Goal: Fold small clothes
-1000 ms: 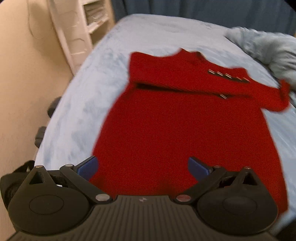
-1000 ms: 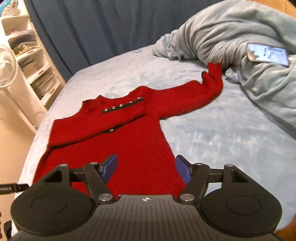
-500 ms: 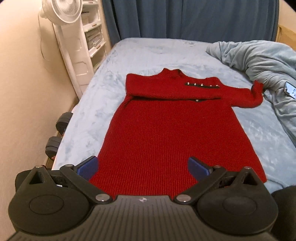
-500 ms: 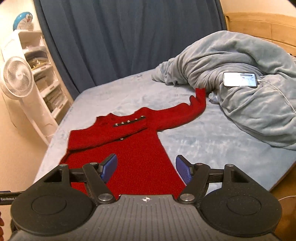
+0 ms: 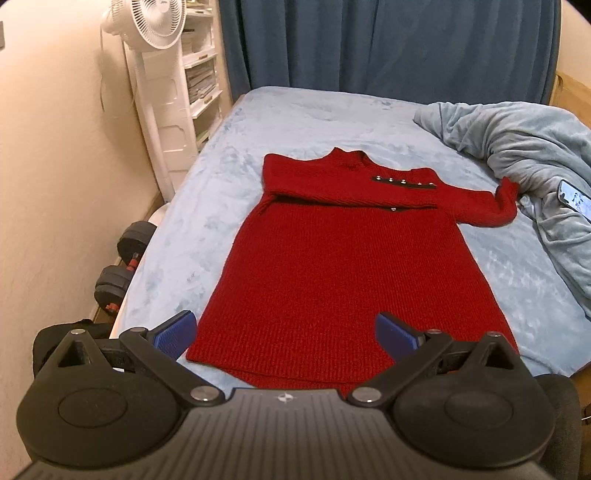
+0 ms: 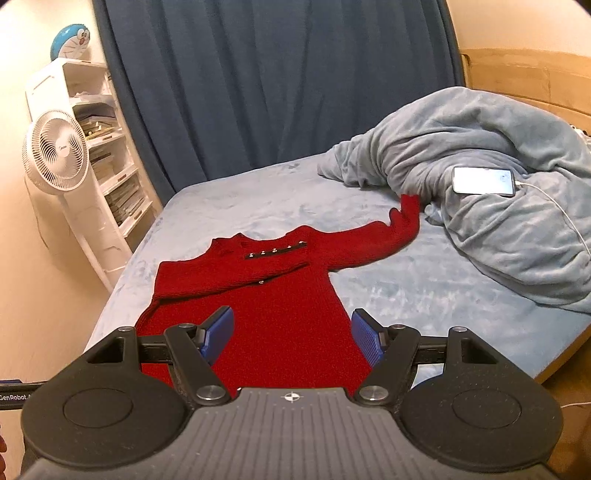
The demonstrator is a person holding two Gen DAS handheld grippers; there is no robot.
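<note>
Both wrist cams look fwd and down from the bed's foot, set back. Left cam steeper, right flatter. Shared: red knit dress (image 5: 343, 266) (image 6: 258, 295), pale blue fleece bedcover (image 5: 288, 118) (image 6: 258, 195), white pedestal fan (image 5: 151, 22) (image 6: 55, 155).

Only 1 readable text: "GenRobot", white letters, cut off at the frame edge, on a black bar (image 6: 14, 397) at far left in right wrist view, level w/ the gripper body, well left of and behind the left finger (image 6: 218, 334). Small crosshair mark on the grey ribbed housing (image 6: 291, 397), centred behind both fingers; same mark on the other gripper's housing (image 5: 284, 397) in left wrist view. Fan (image 6: 55, 157) hub has a tiny logo, too small to read. Phone (image 6: 483, 181) screen, far ahead and right of the fingers: lit, nothing legible.
</note>
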